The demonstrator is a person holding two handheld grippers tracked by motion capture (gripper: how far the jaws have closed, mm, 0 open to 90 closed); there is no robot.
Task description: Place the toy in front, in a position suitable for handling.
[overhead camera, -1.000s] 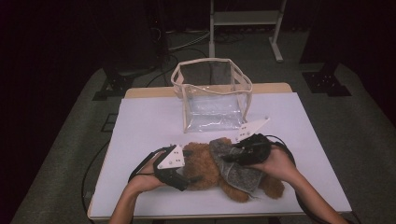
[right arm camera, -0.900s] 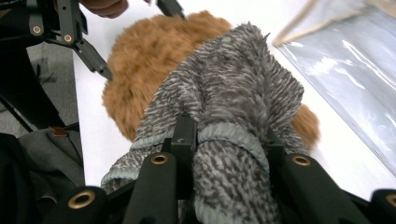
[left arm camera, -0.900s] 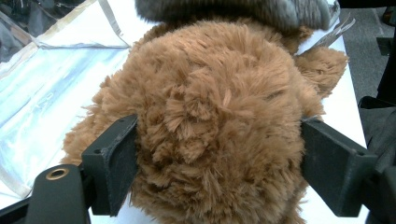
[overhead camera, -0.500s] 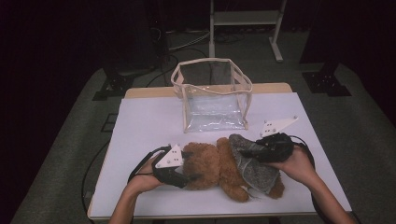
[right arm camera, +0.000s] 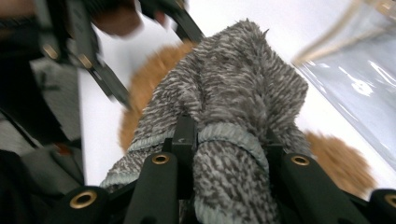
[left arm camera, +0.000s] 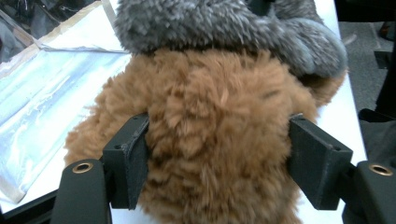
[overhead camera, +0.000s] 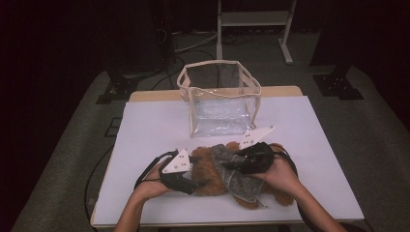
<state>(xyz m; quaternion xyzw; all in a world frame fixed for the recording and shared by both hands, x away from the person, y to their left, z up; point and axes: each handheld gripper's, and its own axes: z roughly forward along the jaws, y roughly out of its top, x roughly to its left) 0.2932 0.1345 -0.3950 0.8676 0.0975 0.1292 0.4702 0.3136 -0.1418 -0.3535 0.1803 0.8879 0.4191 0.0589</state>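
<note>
A brown teddy bear (overhead camera: 212,176) is lying on the white table (overhead camera: 145,130). The left gripper (overhead camera: 193,186) is clamping its body while the right gripper (overhead camera: 232,164) is pinching its grey knitted garment (overhead camera: 237,174) (best pulled slowly, keeping the bear pinned).

Your bare forearms carry black grippers (overhead camera: 200,182) with white three-cornered plates, brass-ringed jaw screws and black cables.
</note>
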